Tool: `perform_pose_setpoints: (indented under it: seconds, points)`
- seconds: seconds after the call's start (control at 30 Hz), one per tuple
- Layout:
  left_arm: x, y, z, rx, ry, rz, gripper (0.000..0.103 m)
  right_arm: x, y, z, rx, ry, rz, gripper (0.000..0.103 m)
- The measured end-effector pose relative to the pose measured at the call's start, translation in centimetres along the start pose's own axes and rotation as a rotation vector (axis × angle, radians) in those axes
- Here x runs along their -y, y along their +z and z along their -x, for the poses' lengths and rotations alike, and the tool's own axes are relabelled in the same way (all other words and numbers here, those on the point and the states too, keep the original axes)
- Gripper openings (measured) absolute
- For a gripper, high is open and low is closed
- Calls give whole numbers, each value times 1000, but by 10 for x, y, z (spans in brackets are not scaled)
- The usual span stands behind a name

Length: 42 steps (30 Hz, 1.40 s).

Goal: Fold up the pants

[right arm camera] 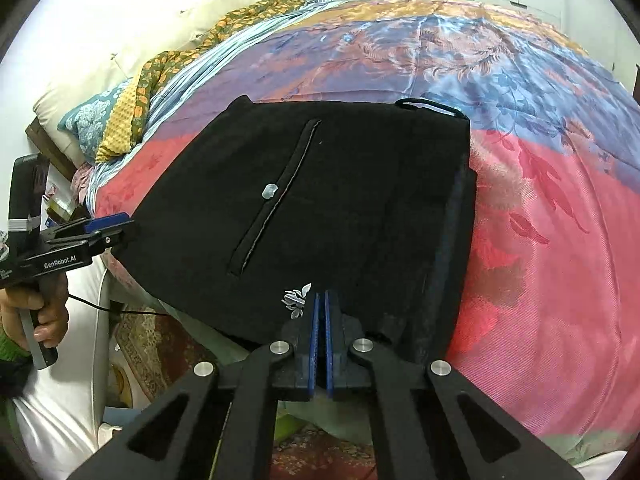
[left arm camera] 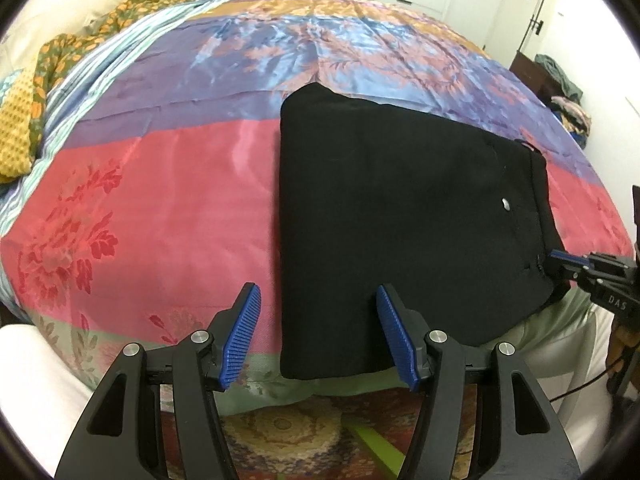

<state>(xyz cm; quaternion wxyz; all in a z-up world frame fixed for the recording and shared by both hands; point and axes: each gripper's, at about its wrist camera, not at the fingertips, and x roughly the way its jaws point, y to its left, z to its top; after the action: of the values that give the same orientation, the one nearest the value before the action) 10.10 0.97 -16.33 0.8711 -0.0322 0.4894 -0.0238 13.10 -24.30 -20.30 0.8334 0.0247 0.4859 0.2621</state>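
Right wrist view: pants (right arm camera: 340, 200) folded compact on bed (right arm camera: 560, 240); right gripper (right arm camera: 321, 300) clamping waistband edge, left gripper (left arm camera: 318, 308) spread wide; nearly finished.

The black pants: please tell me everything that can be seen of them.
The black pants lie folded into a compact, roughly square stack on the satin bedspread, their near edge hanging over the bed's edge. The fabric looks matte and thick. A slit pocket with a small pale button shows on top, the waistband runs along the right side, and a loop sticks out at the far corner. The right tool is shut on the near edge; the left tool is open at the other corner.
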Motion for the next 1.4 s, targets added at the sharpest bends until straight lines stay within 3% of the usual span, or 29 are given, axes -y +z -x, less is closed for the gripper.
perform_pose_setpoints:
  seconds: [0.37,0.5,0.53,0.6,0.63,0.67,0.77,0.83,0.9,0.93,0.97,1.0,1.07,1.23,1.4]
  points:
    - [-5,-1,-3,-16,-6,10,69,1,0,1,-1,-19,10,1]
    - [-21,5,5,-7,0,27,70,5,5,17,-37,10,-40,1]
    - [-30,8,6,-3,-7,48,70,8,6,25,-33,20,-62,7]
    - [-55,17,1,-19,-75,121,72,23,8,47,6,34,-140,37]
    - [-66,22,-5,-41,-123,154,73,33,8,55,39,49,-182,74]
    - [-72,26,-12,-66,-170,171,76,44,9,60,66,66,-224,93]
    - [-74,40,-43,-165,-315,159,78,79,13,35,-21,190,-331,93]
    - [-66,44,-61,-214,-351,127,88,93,14,8,-101,218,-378,93]
    - [-57,47,-75,-245,-369,122,91,96,14,-17,-152,284,-406,93]
    - [-51,48,-79,-258,-374,126,90,96,14,-25,-161,298,-420,85]
    - [-46,49,-79,-262,-390,127,56,94,16,-30,-172,322,-421,63]
    - [-41,51,-77,-272,-408,130,37,90,18,-33,-190,320,-410,59]
    - [-30,58,-65,-251,-351,107,24,78,27,-25,-180,322,-343,41]
    - [-26,100,-23,-129,-376,70,22,51,58,13,-82,332,-253,34]
    - [-39,175,-8,15,-320,12,23,49,129,25,38,334,-177,34]
